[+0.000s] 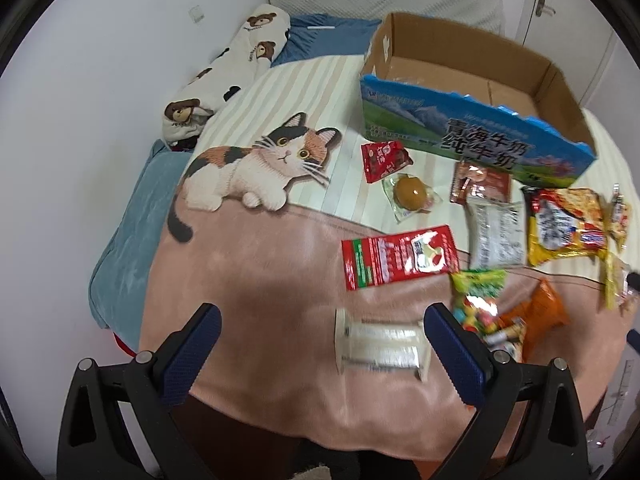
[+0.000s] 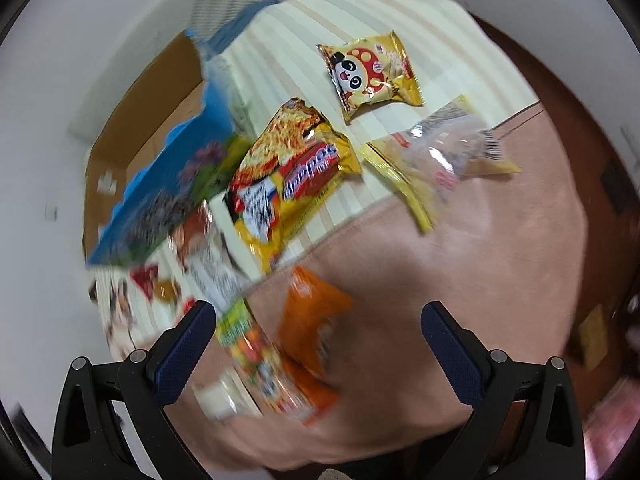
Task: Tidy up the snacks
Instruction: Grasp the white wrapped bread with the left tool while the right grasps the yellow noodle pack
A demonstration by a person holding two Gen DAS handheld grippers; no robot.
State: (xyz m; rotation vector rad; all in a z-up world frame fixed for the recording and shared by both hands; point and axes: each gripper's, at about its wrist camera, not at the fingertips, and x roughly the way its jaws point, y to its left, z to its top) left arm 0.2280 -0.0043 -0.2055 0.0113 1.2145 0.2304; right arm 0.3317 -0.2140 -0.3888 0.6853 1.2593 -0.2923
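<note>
- Our left gripper (image 1: 322,322) hangs with its jaws spread wide and nothing between them, above the pink part of the blanket (image 1: 248,280) near the bed's front edge.
- Just beyond it lies a clear pack of tubes (image 1: 382,342), its print too smeared to read.
- Farther out we see a long red packet (image 1: 400,260), a wrapped bun (image 1: 410,194) and a small red pouch (image 1: 384,160), scattered before the cardboard box (image 1: 476,120) standing open toward the blanket's far edge.
- Our right gripper (image 2: 318,322) is likewise spread and empty, over an orange bag (image 2: 310,320).
- Motion blur smears this view; a candy pack (image 2: 256,356) is half hidden by the left finger.
- Beyond lie yellow noodles (image 2: 292,176) and a panda packet (image 2: 372,74).
</note>
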